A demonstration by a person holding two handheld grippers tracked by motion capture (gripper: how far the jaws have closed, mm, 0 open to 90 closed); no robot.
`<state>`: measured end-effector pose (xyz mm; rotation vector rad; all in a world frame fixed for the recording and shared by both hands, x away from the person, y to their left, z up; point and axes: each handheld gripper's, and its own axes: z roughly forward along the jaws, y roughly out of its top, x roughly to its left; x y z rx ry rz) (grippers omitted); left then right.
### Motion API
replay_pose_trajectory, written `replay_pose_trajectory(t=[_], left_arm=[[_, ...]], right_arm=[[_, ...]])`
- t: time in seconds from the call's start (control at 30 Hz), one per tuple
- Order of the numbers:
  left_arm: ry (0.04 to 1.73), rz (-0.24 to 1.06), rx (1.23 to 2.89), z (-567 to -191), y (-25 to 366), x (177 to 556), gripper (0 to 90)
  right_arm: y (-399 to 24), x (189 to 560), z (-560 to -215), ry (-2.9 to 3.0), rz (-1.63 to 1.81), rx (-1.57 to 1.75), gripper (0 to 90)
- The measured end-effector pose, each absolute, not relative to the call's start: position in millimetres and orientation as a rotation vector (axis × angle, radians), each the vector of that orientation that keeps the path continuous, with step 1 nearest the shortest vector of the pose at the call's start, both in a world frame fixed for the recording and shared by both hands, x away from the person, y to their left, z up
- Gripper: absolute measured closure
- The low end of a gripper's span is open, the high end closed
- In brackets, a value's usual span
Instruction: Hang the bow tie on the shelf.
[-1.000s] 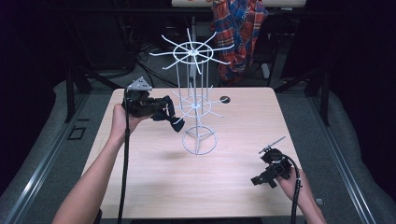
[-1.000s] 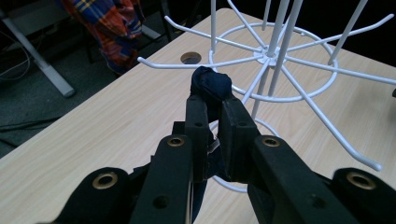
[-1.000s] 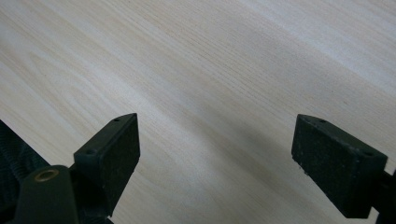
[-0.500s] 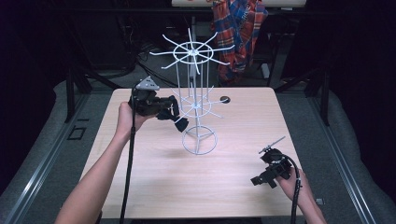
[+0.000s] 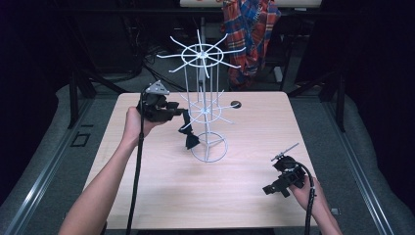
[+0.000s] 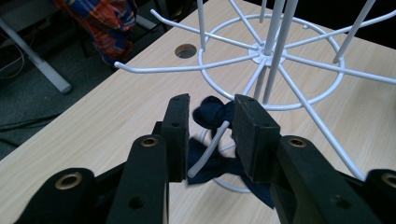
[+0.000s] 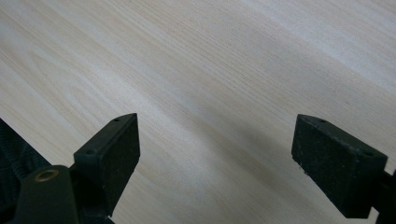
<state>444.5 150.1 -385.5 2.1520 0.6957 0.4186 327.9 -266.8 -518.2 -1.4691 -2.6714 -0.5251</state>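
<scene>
Our left hand-held gripper (image 6: 211,135) has just been opening, its jaws now apart around the dark sock (image 6: 212,161) hanging on the white wire rack (image 5: 203,110). Our right hand-held gripper (image 7: 215,158) sits wide open over the counter (image 5: 244,196).

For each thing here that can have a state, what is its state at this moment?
Wire rack: upright on the table.
Dark cloth: draped over a lower rack hook, hanging down.
Left gripper: jaws have just been opening; cloth and hook lie between them, pads not pressing.
Right gripper: jaws wide open, nothing between them, low over bare table.
Round hole in the table: uncovered.
</scene>
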Motion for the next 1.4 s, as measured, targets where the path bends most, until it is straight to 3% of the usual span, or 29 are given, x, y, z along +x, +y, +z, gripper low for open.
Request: replay_pose_trajectory(t=[0.17, 0.63, 1.4], left_arm=[[0.704, 0.419, 2.139, -384, 152, 443, 61.5], [0.743, 0.419, 2.101, -371, 176, 433, 35.0], [0.89, 0.458, 2.159, -385, 218, 399, 18.4]], right_arm=[[-267, 328, -518, -2.671, -0.526, -1.469, 15.1], [-265, 326, -519, -2.649, -0.541, -1.504, 15.0], [-265, 327, -518, -2.67, -0.489, -1.474, 15.1]])
